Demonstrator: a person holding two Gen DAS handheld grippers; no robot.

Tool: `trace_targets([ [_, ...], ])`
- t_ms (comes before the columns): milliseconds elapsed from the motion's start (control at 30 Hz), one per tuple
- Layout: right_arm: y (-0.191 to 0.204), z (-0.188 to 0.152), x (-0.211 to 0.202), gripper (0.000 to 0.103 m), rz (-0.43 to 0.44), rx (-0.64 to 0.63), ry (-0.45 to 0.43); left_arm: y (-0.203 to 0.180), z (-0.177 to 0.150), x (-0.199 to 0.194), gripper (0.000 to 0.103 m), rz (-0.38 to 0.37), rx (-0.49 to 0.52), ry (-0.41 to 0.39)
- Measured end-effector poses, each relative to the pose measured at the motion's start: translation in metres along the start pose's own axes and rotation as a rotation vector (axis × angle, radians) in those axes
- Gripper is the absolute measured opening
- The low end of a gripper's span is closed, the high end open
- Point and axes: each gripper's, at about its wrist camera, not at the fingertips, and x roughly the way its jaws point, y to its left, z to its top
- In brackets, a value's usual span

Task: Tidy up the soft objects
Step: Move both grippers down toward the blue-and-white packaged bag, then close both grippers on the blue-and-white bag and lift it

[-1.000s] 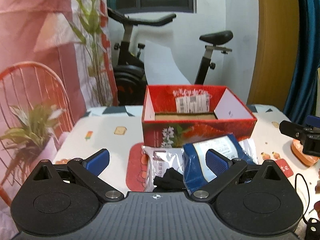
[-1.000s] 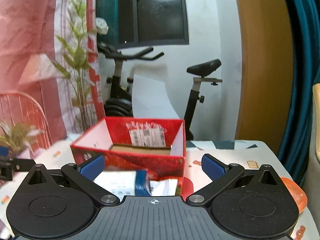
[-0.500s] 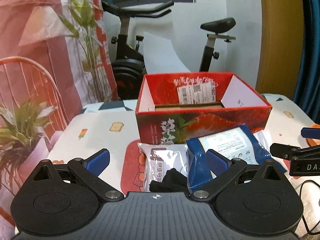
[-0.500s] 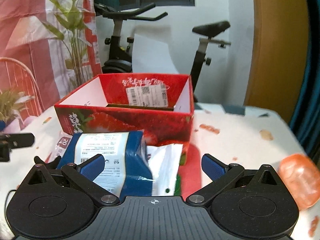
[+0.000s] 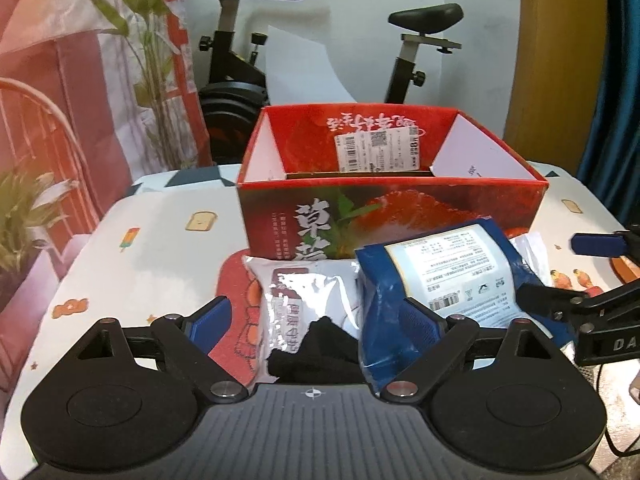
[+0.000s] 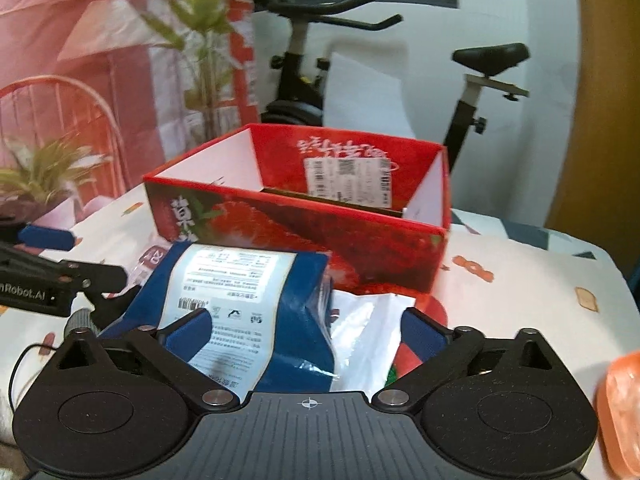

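The counter (image 5: 152, 236), in a white cloth with small prints, is carrying everything. A bike (image 5: 240, 80) is standing behind it at 12 o'clock, against the wall.

The red box (image 5: 392, 216) is sitting open-topped at the centre of the counter, a white label stuck on its inner back wall.

At 6 o'clock of the box, touching its front wall, the soft packs are lying in a heap on a red mat (image 5: 236, 300). The blue pack (image 5: 444, 280) is lying on top, label up, at 3 o'clock of the silver pack (image 5: 304, 304). A black cloth (image 5: 316, 356) is lying at 6 o'clock of the silver pack, partly over it. In the right view a clear bag (image 6: 368, 340) is lying at 3 o'clock of the blue pack (image 6: 240, 292), partly under it.

The left claw (image 5: 316, 320) is hanging released over the silver pack and black cloth, its jaws having just been closing a little; the right pad is sitting against the blue pack's edge, the left pad off the heap.

The right claw (image 6: 312, 328) is also released, jaws just closing slightly, straddling the blue pack's corner and the clear bag; I cannot tell whether the pads are touching.
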Motion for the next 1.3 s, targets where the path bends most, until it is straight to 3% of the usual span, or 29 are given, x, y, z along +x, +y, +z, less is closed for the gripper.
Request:
trace_targets([
  [67,0.000,0.001,0.003,0.086,0.006,-0.013,0.007,0.001,0.001,0.003,0.092,-0.018,-0.007,0.006],
  [300,-0.004,0.003,0.010,0.084,-0.008,0.000,0.013,0.007,0.003,0.012,0.080,-0.028,-0.050,0.039],
  [433,-0.001,0.004,0.012,0.075,0.016,-0.001,0.008,0.004,0.004,0.014,0.072,-0.029,-0.052,0.037],
  [833,0.000,0.003,0.029,0.061,0.101,0.000,0.059,-0.005,0.003,0.038,0.054,-0.169,-0.070,0.093],
  [1200,-0.006,0.003,0.042,0.059,0.166,-0.008,0.111,-0.004,0.004,0.059,0.053,-0.281,-0.028,0.141],
  [1300,-0.013,0.007,0.046,0.056,0.203,0.009,0.130,-0.003,0.007,0.063,0.042,-0.294,0.000,0.150],
])
